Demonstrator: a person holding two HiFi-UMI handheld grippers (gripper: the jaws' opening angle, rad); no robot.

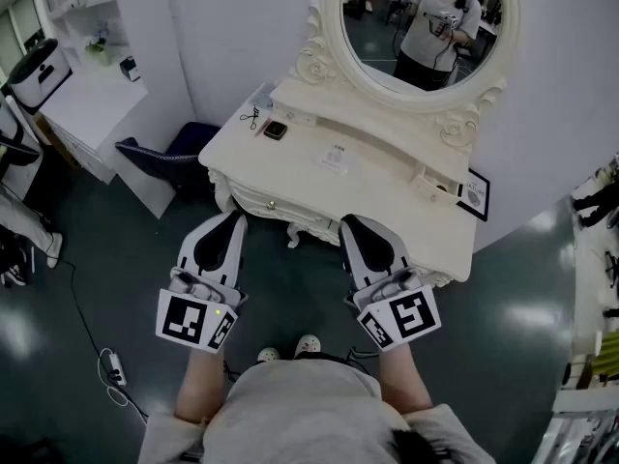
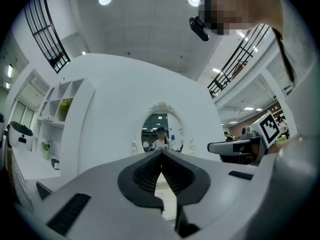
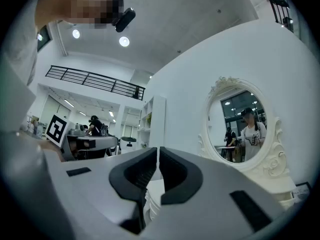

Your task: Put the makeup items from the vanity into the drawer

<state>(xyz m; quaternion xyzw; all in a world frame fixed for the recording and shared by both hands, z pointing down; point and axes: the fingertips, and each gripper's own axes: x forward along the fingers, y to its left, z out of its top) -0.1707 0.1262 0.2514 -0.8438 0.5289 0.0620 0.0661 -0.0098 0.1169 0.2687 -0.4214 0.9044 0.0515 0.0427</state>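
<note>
At lower centre of the head view, both sets of fingers are pressed together on nothing. The left gripper and right gripper sit side by side, tips just short of the vanity's front edge. On its top, toward the upper left, lies a small dark makeup case; mid-top, a pale flat item. The oval mirror stands above.

Left gripper, right gripper before vanity
</note>
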